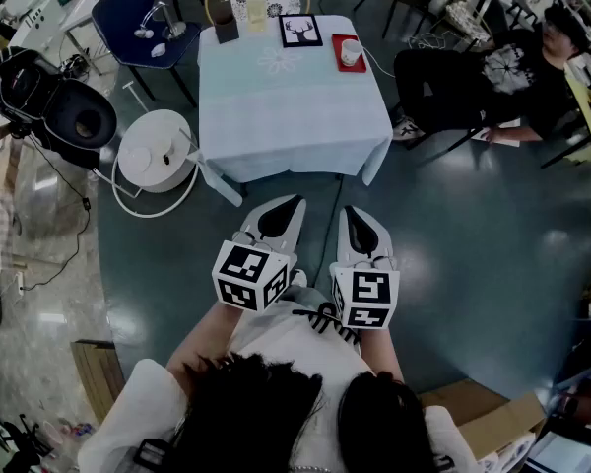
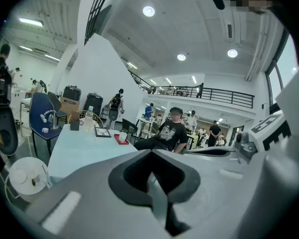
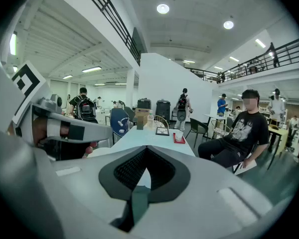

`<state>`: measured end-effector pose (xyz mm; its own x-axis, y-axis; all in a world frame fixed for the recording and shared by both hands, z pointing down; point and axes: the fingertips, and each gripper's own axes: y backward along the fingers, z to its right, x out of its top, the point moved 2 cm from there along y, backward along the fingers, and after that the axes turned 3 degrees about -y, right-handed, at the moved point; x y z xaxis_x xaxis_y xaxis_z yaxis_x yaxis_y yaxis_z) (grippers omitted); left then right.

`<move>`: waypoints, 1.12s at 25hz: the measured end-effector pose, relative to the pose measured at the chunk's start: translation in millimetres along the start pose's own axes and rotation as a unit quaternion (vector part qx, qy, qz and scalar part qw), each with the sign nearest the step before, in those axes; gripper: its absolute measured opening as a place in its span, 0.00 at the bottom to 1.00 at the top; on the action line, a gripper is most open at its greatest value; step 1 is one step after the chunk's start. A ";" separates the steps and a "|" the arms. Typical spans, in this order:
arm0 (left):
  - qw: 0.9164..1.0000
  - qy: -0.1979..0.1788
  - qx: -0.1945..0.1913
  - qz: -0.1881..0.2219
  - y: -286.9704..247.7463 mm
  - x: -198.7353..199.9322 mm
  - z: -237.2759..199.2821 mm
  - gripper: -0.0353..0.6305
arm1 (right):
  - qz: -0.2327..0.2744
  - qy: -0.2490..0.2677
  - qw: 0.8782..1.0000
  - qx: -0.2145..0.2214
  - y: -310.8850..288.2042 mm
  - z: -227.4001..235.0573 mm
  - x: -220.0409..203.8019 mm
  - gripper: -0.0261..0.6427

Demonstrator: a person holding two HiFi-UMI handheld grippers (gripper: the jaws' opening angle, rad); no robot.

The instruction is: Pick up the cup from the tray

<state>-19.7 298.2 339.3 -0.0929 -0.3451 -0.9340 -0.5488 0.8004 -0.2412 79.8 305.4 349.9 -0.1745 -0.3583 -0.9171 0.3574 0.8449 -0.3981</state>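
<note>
Left gripper (image 1: 288, 205) and right gripper (image 1: 355, 211): jaws together, empty, held near the body, apparently pre-approach. Cup (image 1: 351, 53) stands on the tray (image 1: 339, 39), far right of the bench (image 1: 286, 101).

Held close before the chest, the left tongs (image 1: 291, 207) and right tongs (image 1: 355, 215) sit side by side, just apart, tips forward; both jaws closed together, gripping nothing
</note>
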 end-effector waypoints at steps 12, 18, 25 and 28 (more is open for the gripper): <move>1.000 -0.004 0.001 -0.009 -7.8 -6.4 9.7 0.05 | -0.002 0.007 1.000 -0.006 3.7 12.7 -6.2 0.07; 1.000 -0.007 0.002 -0.013 -15.9 -6.6 13.9 0.05 | -0.004 -0.013 1.000 0.002 1.0 25.8 -8.8 0.08; 0.999 -0.017 0.019 -0.024 -30.9 -6.3 11.1 0.05 | 0.006 -0.030 0.999 0.037 -8.7 43.2 -2.2 0.37; 0.999 -0.002 0.027 -0.019 -38.2 -3.0 9.0 0.05 | 0.018 -0.032 0.998 0.050 -13.1 50.6 2.2 0.35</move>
<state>9.1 273.1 349.0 -0.0690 -0.3746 -0.9246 -0.5067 0.8115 -0.2910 121.1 273.5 352.1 -0.1024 -0.3555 -0.9290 0.4526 0.8150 -0.3618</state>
